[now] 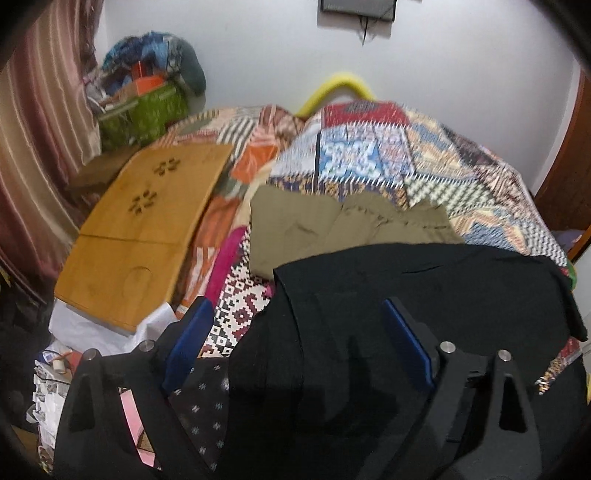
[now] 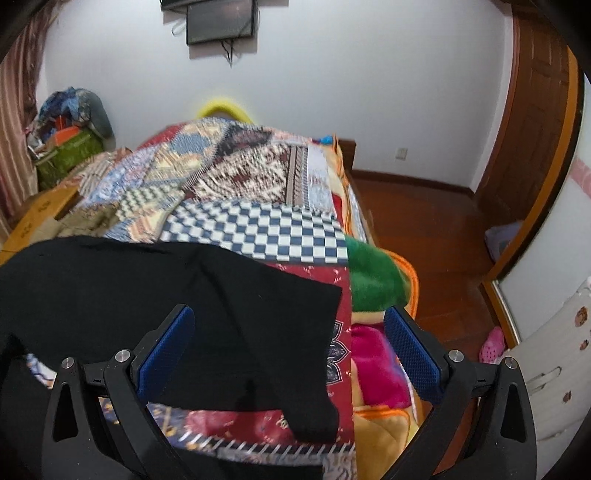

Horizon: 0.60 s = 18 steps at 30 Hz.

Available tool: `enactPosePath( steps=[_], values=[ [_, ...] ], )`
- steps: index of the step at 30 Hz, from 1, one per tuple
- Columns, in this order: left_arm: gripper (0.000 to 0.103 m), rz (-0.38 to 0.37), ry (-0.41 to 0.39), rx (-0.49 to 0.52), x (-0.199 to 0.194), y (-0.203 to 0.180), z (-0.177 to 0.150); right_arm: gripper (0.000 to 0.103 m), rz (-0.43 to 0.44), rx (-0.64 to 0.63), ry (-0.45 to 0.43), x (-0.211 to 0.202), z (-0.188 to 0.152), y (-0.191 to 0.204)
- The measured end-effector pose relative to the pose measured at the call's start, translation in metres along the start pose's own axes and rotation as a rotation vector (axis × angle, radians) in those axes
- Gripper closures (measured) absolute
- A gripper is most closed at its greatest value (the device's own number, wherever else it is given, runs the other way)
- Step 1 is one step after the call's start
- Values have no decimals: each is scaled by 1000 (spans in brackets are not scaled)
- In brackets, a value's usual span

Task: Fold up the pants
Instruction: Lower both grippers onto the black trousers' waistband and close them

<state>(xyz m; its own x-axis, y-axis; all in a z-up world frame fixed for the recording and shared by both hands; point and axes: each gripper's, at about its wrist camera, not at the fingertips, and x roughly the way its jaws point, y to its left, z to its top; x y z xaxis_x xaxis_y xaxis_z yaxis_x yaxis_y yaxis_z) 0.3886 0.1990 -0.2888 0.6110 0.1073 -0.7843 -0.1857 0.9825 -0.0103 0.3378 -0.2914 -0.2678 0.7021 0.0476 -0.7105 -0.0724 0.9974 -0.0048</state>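
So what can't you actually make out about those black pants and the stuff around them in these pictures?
- Black pants: near end drops behind the left gripper, left view, so waistband or hems is unclear.
- Same pants, right view: cut off by the left edge, beyond the right gripper.
- Olive garment: near edge under the black pants; blurred.
- Wall screen: cut by the top edge.

Your left gripper (image 1: 295, 328) is matte black plastic with two chunky fingers, each lined with a blue pad (image 1: 406, 339) and pinned by shiny round silver screws just behind it. Your right gripper (image 2: 288, 343) has the same look, and its blue pads (image 2: 412, 354) show a fine mesh texture.
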Motion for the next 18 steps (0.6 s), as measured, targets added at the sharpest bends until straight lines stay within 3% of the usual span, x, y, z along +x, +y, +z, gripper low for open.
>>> enactPosePath(
  steps=[7,13,18],
  values=[
    [10,86,92,-38,50,16,8,2,8,-16,45,35,-1,-2],
    [10,19,148,-90,79,20,23,2,5,18,39,57,8,-14],
    [11,-36,243,-143,111,20,26,5,-9,24,65,75,11,-19]
  ],
)
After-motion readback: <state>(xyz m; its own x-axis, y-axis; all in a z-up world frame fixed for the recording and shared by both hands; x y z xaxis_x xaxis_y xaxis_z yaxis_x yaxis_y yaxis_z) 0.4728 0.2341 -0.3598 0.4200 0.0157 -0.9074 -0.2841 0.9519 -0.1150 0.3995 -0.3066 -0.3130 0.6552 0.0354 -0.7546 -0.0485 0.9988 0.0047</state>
